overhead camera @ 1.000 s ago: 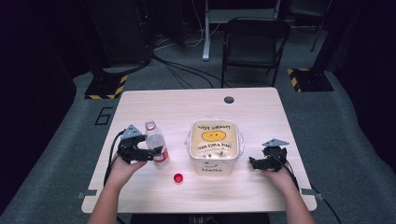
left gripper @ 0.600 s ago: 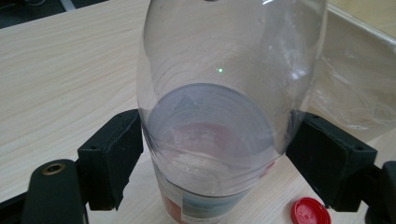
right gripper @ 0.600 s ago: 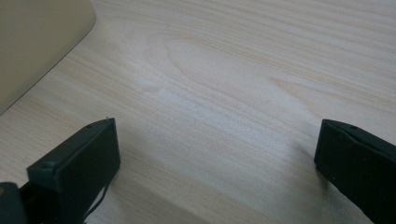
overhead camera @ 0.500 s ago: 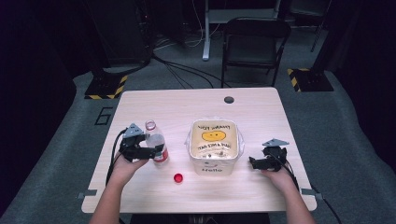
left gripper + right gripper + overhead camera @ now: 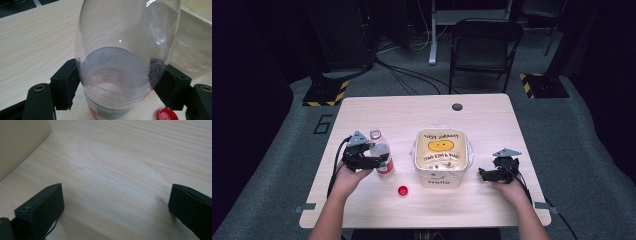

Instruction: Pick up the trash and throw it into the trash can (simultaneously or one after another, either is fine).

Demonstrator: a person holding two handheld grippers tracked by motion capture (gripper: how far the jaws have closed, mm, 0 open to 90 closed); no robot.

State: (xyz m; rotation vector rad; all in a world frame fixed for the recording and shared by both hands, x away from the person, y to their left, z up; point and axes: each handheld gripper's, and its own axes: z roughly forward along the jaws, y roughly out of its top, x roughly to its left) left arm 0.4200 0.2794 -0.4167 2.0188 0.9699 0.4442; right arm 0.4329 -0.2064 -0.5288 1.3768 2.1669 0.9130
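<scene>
A clear plastic bottle [image 5: 382,152] with a red label stands upright and uncapped on the left of the table. My left gripper [image 5: 378,161] reaches it from the left. Its jaws have just been closing, and in the left gripper view both pads touch the sides of the bottle [image 5: 125,50] held in my left gripper [image 5: 115,82]. The red cap [image 5: 402,190] lies on the table in front of the bottle, and shows as the red cap [image 5: 167,115] low right. My right gripper [image 5: 482,174] rests on the table right of the box, open; nothing lies between the jaws of my right gripper [image 5: 116,200].
A cream box [image 5: 439,181] with a smiley and a plastic liner stands mid-table; its side shows as the box [image 5: 20,142] and the box [image 5: 192,45]. A black grommet [image 5: 457,106] sits near the table's far edge. A black chair [image 5: 484,45] stands beyond the table.
My left gripper's jaws have drawn in around the bottle. Both hands, the bottle and the cap have kept their places.
</scene>
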